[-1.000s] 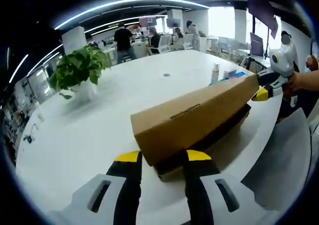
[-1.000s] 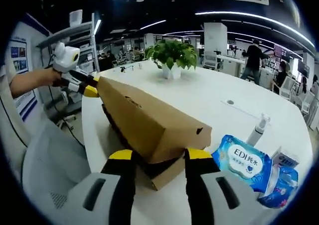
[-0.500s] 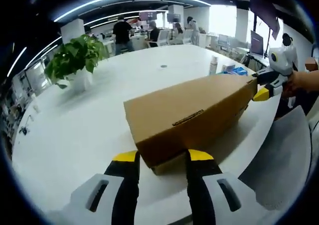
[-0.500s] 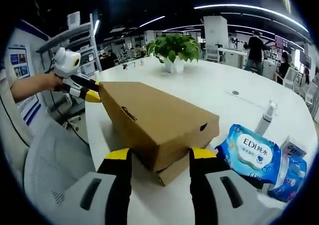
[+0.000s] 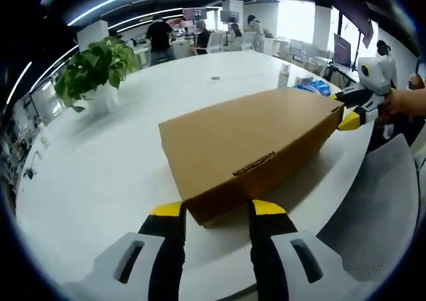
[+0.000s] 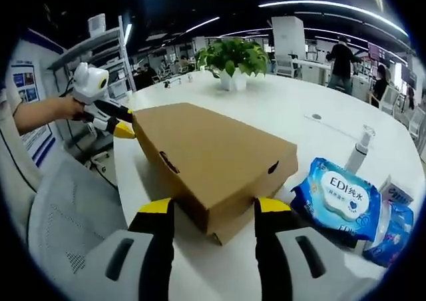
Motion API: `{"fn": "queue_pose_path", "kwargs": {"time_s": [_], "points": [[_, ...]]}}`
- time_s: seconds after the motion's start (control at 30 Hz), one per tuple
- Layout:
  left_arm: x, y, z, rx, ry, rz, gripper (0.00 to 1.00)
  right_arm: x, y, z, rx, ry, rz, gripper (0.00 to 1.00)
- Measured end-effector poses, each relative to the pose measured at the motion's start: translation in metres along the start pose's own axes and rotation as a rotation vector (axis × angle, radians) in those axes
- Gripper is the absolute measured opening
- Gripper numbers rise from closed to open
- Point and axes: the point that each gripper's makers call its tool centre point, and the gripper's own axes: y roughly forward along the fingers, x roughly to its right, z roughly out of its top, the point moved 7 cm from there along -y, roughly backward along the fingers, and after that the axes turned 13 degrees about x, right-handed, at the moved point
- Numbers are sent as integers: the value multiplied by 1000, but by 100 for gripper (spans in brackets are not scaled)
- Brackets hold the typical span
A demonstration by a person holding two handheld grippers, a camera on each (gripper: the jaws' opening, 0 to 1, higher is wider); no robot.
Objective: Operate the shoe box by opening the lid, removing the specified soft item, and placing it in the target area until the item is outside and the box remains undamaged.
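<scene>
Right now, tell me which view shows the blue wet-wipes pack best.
The right gripper view: the blue wet-wipes pack lies close, its label readable. In the left gripper view it is a small blue patch behind the brown cardboard shoe box.

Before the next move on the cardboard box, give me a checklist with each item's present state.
1. Lid of the brown cardboard shoe box down on the base: looks closed, ok.
2. Left gripper jaws astride the near end of the box: ok.
3. Right gripper jaws astride the opposite end: ok.
4. Box resting on the white table: looks so, ok.
5. Blue wipes packet apart from the box: ok.
6. Soft item inside: cannot tell.
</scene>
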Motion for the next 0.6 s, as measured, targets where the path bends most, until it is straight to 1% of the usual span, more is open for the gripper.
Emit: {"fn": "queue_pose_path", "kwargs": {"time_s": [0.3,0.47,0.6], "points": [[-1,4,-5,-7,-30,-3,37,1,4,-5,-19,6,-5,44],[-1,8,-10,-24,-36,-5,37,1,6,-8,-29,4,-10,44],[0,11,-13,-32,-45,-4,37,1,8,-12,-39,-13,-14,44]]}}
